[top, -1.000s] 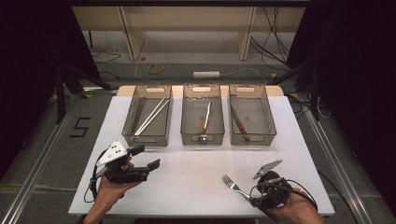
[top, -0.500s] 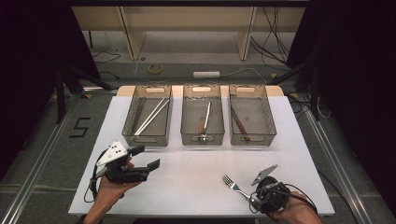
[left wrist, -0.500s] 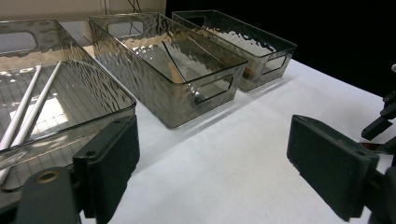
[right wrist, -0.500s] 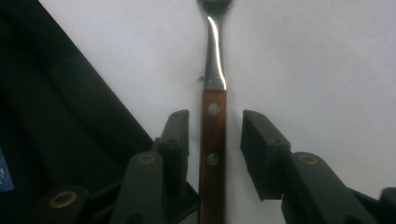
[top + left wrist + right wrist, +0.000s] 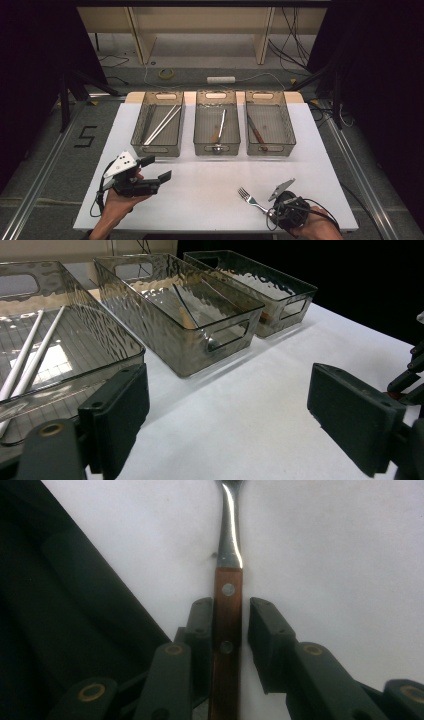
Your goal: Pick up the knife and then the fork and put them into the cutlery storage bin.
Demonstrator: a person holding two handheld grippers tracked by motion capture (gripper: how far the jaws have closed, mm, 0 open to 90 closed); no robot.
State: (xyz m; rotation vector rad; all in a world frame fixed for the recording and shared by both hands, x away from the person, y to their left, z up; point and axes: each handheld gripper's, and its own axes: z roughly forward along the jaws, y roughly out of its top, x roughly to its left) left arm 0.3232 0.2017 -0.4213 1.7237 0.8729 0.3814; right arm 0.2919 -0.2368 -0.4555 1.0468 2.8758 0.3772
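Fork (image 5: 228,600) handle sits between the just-closing right gripper (image 5: 230,630) jaws (one pad touching).

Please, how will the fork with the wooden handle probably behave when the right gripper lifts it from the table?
The fork looks stiff, so it should not bend. The jaws, just closing, flank only its handle end; the steel head may dip. The flat handle probably will not roll.

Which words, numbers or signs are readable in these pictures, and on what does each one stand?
"5": a black digit marked on the grey floor, left of the white table.
No other text is readable: the three clear bins, the fork and the cutlery in the bins show no label or brand.
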